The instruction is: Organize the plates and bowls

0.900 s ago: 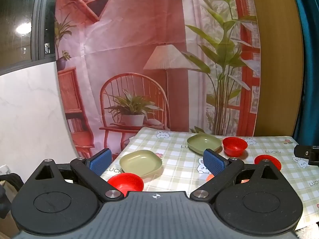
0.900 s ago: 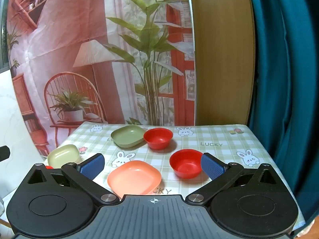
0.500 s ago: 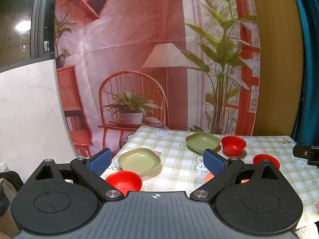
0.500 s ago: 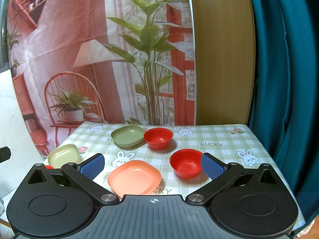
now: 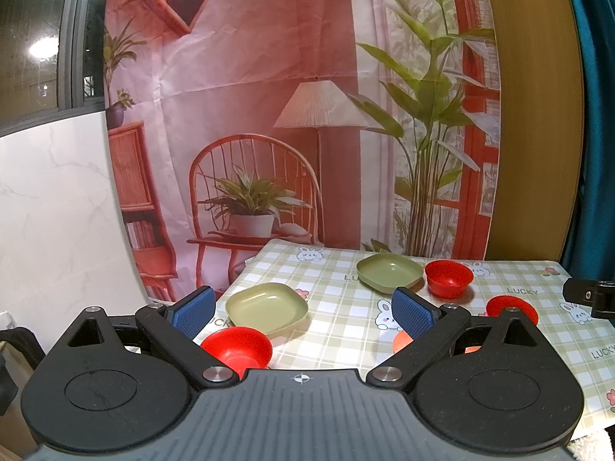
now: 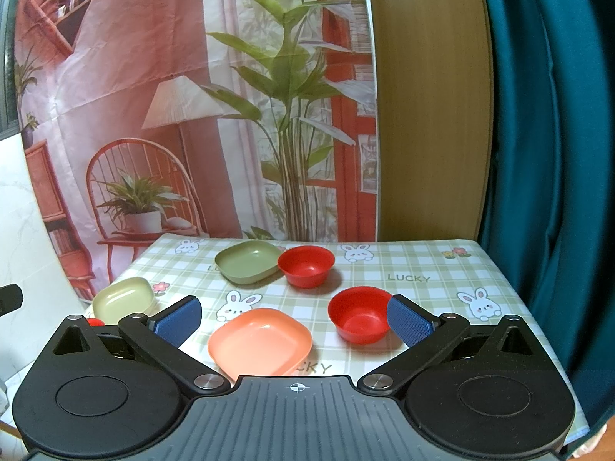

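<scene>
both units inspected over a table covered by a checked tablecloth (image 6: 423,269). the left gripper (image 5: 303,309) has its jaws spread fully and nothing between the pads; the right gripper (image 6: 294,319) is likewise wide open and empty. neither touches any dish. in the right wrist view the salmon plate (image 6: 261,340) lies nearest, between the fingers in the picture, with a near red bowl (image 6: 359,320) just beside the right pad. further back a dark green plate (image 6: 248,261) sits touching or nearly touching a far red bowl (image 6: 305,267). a pale green plate (image 6: 123,299) lies at the left edge, and in the left wrist view a third red bowl (image 5: 236,347) sits just before it, near the table edge. nothing is stacked yet; sorting appears not begun. judged by look, all pieces are light, stiff moulded plastic, smooth and likely slippery, not fragile. the plates are shallow with raised rims: best taken by pinching one rim wall. the bowls should be gripped across the lip, one pad inside and one outside. light pieces may slide on the cloth when nudged.
</scene>
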Demonstrator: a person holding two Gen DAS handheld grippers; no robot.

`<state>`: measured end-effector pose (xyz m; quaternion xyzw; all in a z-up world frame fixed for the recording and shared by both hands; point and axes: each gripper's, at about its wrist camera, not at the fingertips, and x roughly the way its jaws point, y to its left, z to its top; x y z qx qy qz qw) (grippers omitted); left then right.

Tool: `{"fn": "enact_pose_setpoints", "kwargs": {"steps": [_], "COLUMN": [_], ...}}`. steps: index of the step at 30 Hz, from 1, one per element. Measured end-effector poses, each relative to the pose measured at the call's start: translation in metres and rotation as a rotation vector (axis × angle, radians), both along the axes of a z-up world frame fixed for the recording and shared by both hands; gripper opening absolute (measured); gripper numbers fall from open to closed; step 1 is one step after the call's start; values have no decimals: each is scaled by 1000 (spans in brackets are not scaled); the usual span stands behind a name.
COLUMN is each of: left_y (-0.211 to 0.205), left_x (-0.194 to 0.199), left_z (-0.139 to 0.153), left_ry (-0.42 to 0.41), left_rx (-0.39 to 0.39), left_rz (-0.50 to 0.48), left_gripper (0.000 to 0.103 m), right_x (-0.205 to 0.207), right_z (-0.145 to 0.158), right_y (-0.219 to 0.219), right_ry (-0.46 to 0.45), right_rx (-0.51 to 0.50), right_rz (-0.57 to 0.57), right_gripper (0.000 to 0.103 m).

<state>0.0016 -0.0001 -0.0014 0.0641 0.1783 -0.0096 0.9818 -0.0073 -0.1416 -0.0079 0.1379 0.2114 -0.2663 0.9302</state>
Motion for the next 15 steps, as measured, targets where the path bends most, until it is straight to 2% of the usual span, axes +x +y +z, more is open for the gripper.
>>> {"fn": "enact_pose_setpoints", "kwargs": {"steps": [11, 15], "left_y": [-1, -1], "left_x": [2, 9], "left_z": [-1, -2], "left_ry": [14, 61], "left_rx": [19, 3], "left_rz": [1, -13], "left_gripper": [99, 100], "right_x": [-2, -1], "right_z": [-1, -2], "right_y": [-4, -3], "right_ry": [4, 4], "right_rx": [7, 18], "right_rz": [-4, -1], "right_gripper": [103, 103]}}
